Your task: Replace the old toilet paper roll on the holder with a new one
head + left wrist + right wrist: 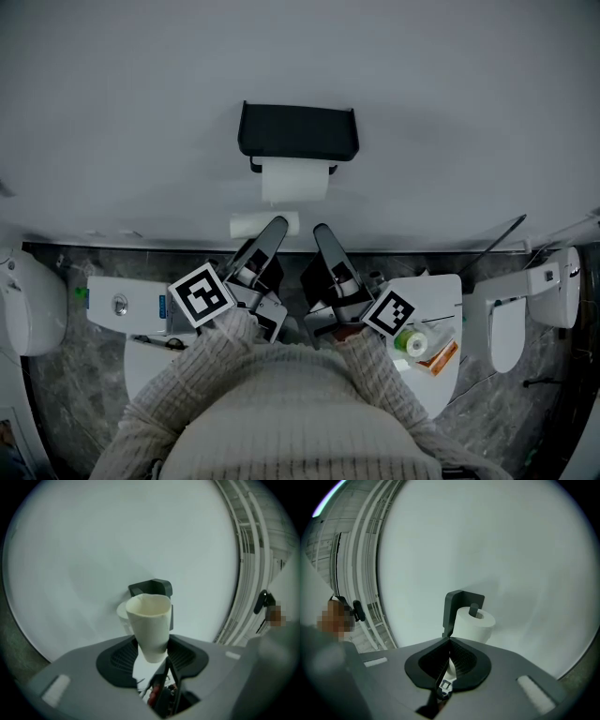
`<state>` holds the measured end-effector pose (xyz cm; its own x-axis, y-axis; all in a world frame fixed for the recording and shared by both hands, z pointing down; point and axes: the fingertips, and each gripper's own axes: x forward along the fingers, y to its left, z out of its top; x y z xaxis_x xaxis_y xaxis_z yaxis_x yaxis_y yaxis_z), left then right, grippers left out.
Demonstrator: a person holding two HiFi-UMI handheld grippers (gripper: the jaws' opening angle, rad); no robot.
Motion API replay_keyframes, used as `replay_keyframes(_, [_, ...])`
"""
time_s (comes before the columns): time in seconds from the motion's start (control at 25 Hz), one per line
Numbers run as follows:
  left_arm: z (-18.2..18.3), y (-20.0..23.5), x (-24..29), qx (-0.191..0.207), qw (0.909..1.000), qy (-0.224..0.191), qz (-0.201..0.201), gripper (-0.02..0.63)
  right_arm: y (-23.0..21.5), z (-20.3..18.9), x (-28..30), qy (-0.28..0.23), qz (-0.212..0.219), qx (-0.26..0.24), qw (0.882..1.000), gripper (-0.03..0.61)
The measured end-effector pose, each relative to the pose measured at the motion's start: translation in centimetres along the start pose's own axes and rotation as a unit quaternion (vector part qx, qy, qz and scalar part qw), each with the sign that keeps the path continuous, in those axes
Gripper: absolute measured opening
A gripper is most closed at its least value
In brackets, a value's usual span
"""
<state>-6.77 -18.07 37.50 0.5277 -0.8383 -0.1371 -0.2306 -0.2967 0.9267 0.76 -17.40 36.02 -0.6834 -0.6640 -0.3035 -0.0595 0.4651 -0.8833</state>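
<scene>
The left gripper (151, 652) holds the thin paper tube (248, 225). The tube lies sideways, just under the holder (297, 131) and its roll (294, 180). The right gripper (449, 660) is beside it, closed tight on nothing.

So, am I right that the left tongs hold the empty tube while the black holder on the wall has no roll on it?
Not quite: the black holder does have a roll on it, as the right gripper view shows. The rest stands: the left tongs do hold the empty tube.
</scene>
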Motion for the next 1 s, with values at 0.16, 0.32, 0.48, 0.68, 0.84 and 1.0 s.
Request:
replay_keyframes(0.16, [0.03,-0.12,0.4,0.006,1.0,0.006,-0.004,0.181,0.0,0.02,0.14,0.01,0.0,-0.003,1.0,0.0])
replay_keyframes(0.32, [0.4,-0.28,0.72,0.014,0.9998,0.016,-0.005,0.179,0.06,-0.04,0.48,0.023,-0.002,-0.013,1.0,0.0])
replay_keyframes(0.48, [0.71,-0.61,0.68,0.019,0.9995,0.026,-0.002,0.181,0.37,-0.13,0.52,0.031,-0.007,-0.021,0.999,0.0])
replay_keyframes(0.68, [0.69,-0.57,0.55,0.028,0.9991,0.033,-0.002,0.181,0.23,-0.1,0.35,0.036,-0.009,-0.018,0.999,0.0])
replay_keyframes(0.84, [0.48,-0.44,0.75,0.026,0.9988,0.041,-0.003,0.179,-0.07,0.11,0.34,0.039,-0.012,-0.019,0.999,0.0])
replay_keyframes(1.0, [0.41,-0.53,0.75,0.024,0.9988,0.043,-0.002,0.18,-0.4,0.09,0.23,0.042,-0.017,-0.017,0.999,0.0])
